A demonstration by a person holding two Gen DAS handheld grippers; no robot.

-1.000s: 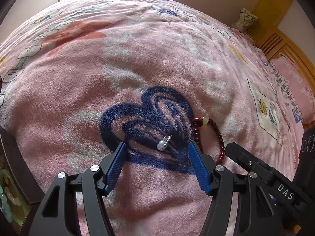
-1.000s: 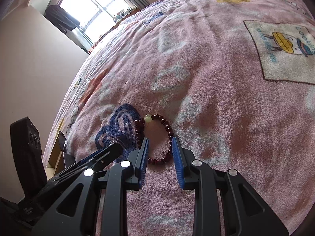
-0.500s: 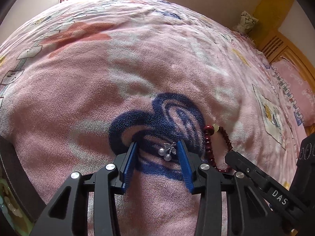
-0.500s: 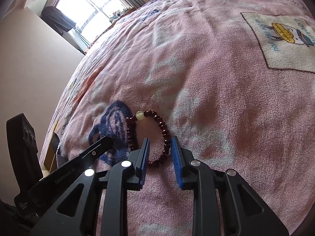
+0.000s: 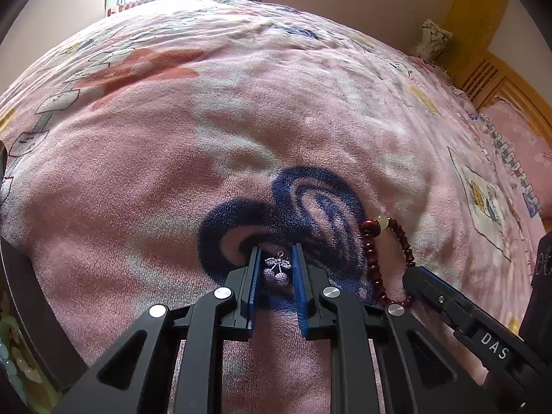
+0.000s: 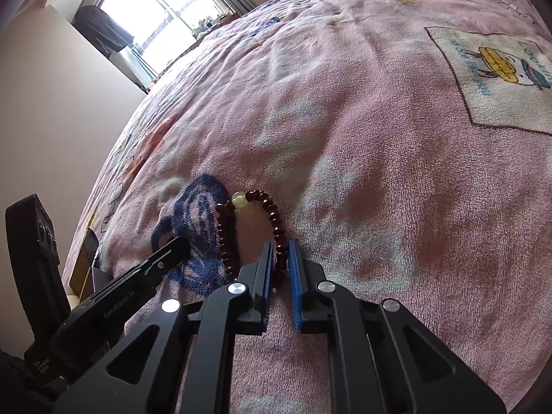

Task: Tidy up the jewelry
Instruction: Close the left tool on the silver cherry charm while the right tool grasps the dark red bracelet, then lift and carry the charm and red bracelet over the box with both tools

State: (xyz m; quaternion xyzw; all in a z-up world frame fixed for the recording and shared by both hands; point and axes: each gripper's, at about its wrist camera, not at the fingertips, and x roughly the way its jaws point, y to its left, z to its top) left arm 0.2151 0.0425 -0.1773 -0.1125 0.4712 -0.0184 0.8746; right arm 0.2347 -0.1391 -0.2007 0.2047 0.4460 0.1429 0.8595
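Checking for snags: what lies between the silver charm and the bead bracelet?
In the left wrist view, only the left gripper's right finger and blue-printed blanket separate cherry charm from bracelet.

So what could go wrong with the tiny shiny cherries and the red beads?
The cherry charm is tiny and lies on the fuzzy blanket, so the left gripper might snag fluff or miss it. The right gripper pinches only one side of the bead bracelet, which could slip out.
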